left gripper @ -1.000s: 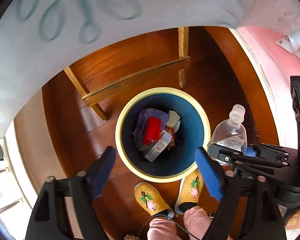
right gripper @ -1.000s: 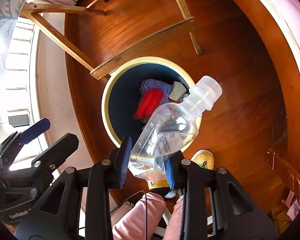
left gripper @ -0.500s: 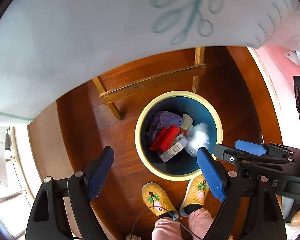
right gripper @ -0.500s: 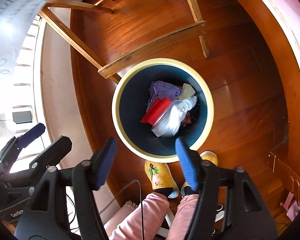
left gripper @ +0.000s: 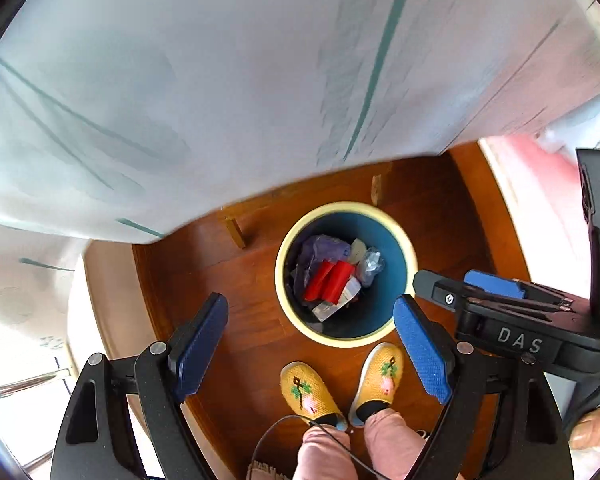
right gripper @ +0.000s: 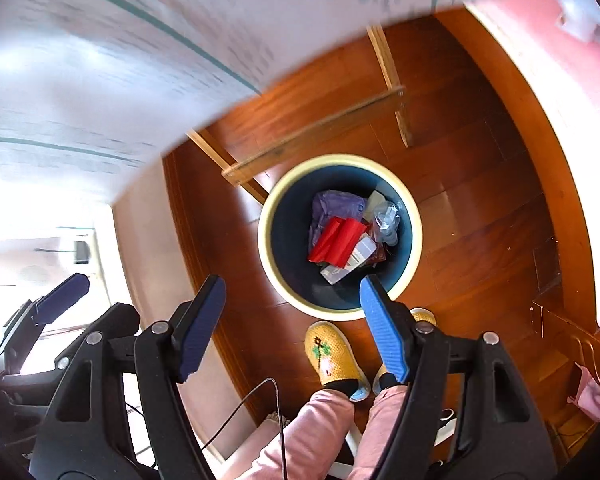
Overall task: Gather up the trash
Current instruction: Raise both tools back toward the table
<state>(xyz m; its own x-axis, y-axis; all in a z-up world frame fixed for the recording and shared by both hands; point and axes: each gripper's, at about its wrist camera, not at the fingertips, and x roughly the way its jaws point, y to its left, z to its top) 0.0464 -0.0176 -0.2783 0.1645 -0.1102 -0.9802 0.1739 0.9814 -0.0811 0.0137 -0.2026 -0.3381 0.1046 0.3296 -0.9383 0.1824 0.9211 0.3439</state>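
Left claw (left gripper: 312,344), black frame w/ blue pads: jaws spread wide, nothing between them, aimed straight down. Right claw (right gripper: 292,328), same build, also wide apart and empty, pointing down; it shows at the right edge of the left wrist view, just beside the left one. Person's legs in pink trousers (right gripper: 320,432) and yellow knitted slippers (left gripper: 306,392) stand below both.

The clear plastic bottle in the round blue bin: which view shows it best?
The right wrist view: the clear plastic bottle appears larger, its outline distinct. In the left wrist view it is smaller and blurrier.
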